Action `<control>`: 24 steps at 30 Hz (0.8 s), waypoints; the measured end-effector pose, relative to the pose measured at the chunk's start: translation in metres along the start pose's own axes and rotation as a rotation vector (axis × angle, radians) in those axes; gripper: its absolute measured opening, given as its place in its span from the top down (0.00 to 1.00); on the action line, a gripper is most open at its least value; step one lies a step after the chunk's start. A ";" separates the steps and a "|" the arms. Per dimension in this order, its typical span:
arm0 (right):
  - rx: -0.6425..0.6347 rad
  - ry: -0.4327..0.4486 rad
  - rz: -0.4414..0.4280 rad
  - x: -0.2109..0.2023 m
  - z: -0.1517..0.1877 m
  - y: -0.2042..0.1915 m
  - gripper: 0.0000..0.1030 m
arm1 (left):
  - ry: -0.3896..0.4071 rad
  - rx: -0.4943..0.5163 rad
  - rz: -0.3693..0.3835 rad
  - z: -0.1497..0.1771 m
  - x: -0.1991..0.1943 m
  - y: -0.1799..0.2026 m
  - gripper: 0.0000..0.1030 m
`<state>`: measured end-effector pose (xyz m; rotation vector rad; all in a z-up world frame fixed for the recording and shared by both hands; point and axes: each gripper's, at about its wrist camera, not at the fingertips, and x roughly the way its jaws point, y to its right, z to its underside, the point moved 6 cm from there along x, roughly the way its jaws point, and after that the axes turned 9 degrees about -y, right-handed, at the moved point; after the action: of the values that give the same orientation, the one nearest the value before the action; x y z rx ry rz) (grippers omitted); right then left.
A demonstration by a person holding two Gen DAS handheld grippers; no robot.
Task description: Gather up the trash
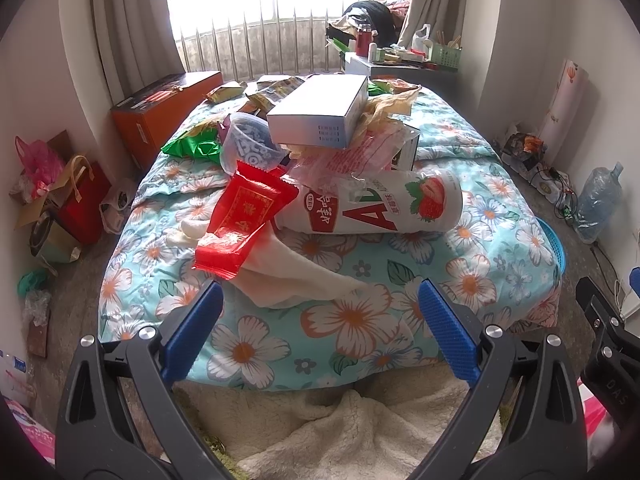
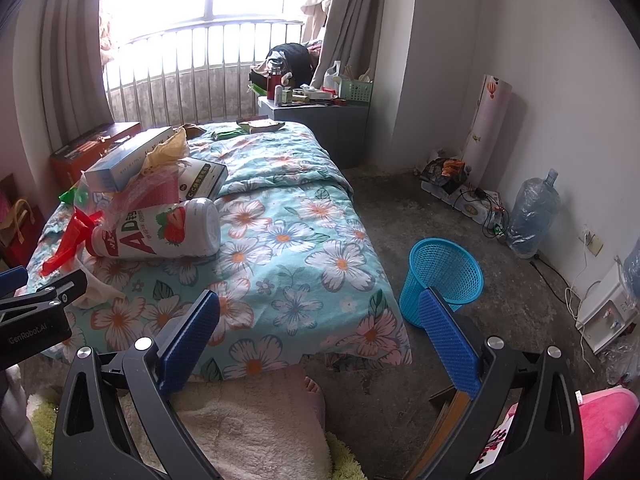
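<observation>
Trash is piled on a floral quilt (image 1: pixel 500 264): a red wrapper (image 1: pixel 240 216), a large white strawberry-print bottle (image 1: pixel 380 208) lying on its side, a white box (image 1: pixel 320 110), a clear plastic tub (image 1: pixel 250 146), a green wrapper (image 1: pixel 192 146) and crumpled plastic. My left gripper (image 1: pixel 320 332) hangs open near the quilt's front edge, a little short of the red wrapper. The right gripper (image 2: pixel 320 340) is open too, over the quilt's right front corner (image 2: pixel 360 320), with the bottle (image 2: pixel 160 232) at far left. A blue mesh bin (image 2: pixel 442 276) stands on the floor right of the bed.
An orange box (image 1: pixel 160 108) and bags (image 1: pixel 76 196) sit left of the bed. A cluttered grey cabinet (image 2: pixel 320 120) stands at the back. A water jug (image 2: pixel 532 216), cables and a power strip line the right wall. A fleecy blanket (image 1: pixel 340 432) and a bare foot (image 2: pixel 312 388) are below.
</observation>
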<state>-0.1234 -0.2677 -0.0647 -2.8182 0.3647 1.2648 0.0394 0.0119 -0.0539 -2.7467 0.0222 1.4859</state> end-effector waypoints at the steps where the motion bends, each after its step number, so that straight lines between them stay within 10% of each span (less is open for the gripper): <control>1: 0.000 0.000 0.001 0.000 0.000 0.000 0.06 | 0.000 0.000 -0.001 0.000 0.000 0.001 0.09; 24: -0.037 -0.056 -0.021 0.022 -0.005 -0.020 0.06 | -0.026 -0.060 -0.018 -0.006 0.010 -0.014 0.09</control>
<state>-0.1013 -0.2538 -0.0793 -2.8021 0.3117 1.3574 0.0503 0.0261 -0.0583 -2.7658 -0.0490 1.5420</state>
